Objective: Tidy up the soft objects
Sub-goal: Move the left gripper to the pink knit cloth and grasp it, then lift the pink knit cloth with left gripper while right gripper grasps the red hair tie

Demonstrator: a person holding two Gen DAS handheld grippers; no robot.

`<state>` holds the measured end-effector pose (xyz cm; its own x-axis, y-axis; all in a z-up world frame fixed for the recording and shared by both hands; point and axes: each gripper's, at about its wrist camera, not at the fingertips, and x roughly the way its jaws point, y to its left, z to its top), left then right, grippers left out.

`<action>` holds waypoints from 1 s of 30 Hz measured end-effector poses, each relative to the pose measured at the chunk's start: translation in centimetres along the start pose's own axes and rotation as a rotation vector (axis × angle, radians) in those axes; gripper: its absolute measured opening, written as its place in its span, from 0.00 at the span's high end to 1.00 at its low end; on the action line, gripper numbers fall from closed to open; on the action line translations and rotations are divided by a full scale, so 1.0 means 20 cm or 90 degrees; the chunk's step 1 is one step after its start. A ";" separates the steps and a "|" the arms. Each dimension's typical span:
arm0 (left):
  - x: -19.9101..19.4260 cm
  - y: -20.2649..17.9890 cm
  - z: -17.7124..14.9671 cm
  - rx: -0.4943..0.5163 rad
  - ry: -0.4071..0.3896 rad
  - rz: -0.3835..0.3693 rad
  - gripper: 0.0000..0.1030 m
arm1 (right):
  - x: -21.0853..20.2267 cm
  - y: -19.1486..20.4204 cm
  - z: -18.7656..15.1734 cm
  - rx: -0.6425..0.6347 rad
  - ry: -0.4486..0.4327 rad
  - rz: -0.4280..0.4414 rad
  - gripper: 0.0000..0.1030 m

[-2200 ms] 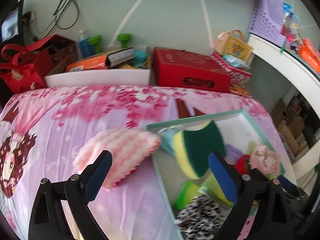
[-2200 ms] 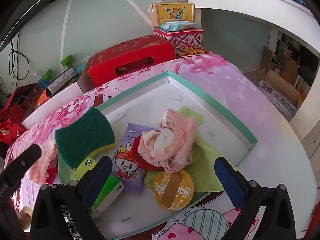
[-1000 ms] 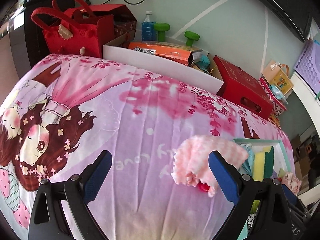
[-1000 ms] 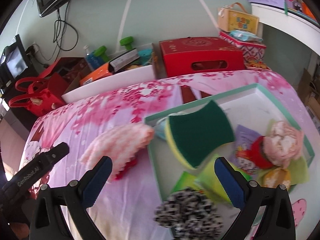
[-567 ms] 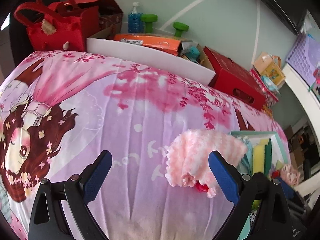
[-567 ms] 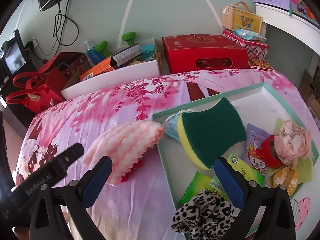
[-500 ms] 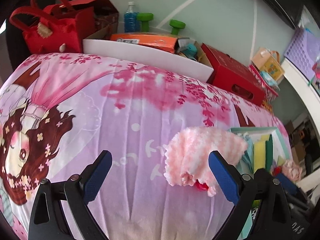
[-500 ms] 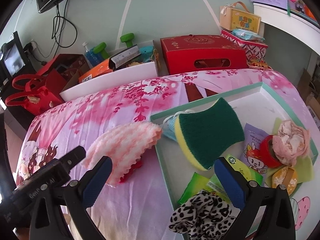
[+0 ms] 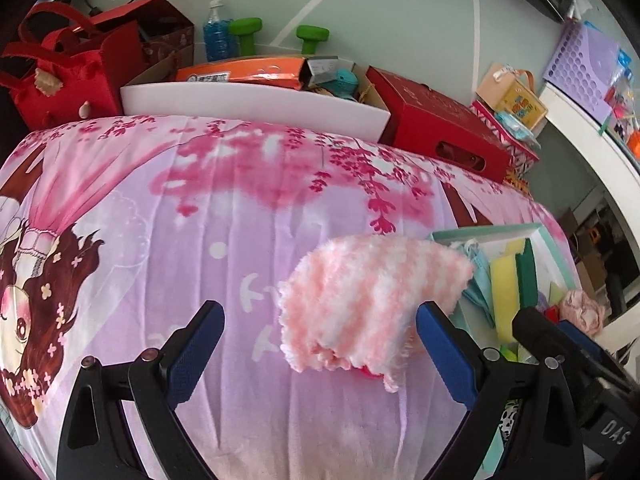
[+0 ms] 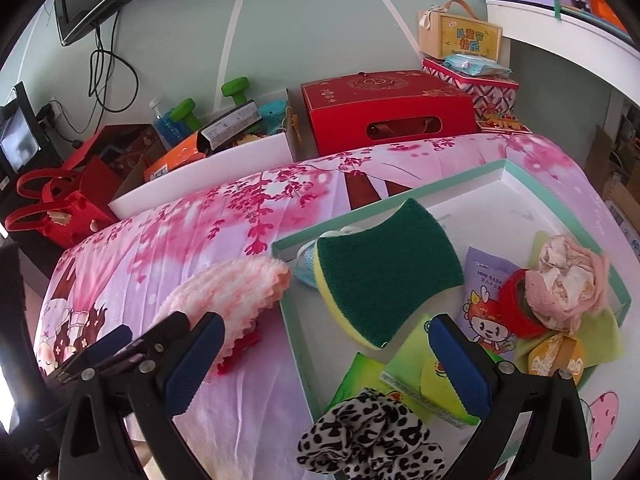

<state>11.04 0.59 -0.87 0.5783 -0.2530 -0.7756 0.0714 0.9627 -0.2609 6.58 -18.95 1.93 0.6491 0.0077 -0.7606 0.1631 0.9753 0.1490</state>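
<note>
Saw the left gripper released, holding nothing, low in the frame above the pink fluffy cloth on the bed sheet. Found the right gripper also released, over the green sponge in the tray, near a leopard scrunchie.

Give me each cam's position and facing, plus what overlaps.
Left wrist: sits behind the open left gripper, facing the fluffy pink-and-white cloth on the pink printed bedsheet; the right gripper shows at the right edge.
Right wrist: behind the open right gripper, above the teal-rimmed white tray, facing the green-and-yellow scouring sponge; the left gripper shows lower left.
Shared: cloth, sponge, tray, red cardboard box.
</note>
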 end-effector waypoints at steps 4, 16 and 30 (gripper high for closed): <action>0.04 -0.04 -0.01 0.017 0.012 0.001 0.34 | 0.01 0.00 -0.01 0.001 0.005 0.003 0.00; 0.04 -0.06 -0.02 0.010 0.016 -0.055 0.89 | 0.01 -0.01 -0.01 0.001 0.008 0.005 0.00; -0.09 0.01 0.01 -0.032 -0.038 -0.088 0.91 | -0.02 0.00 0.00 -0.006 -0.009 0.005 0.00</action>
<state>10.20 1.20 0.59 0.6128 -0.3752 -0.6955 0.1140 0.9129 -0.3920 6.38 -18.86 2.20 0.6603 0.0118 -0.7509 0.1517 0.9771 0.1489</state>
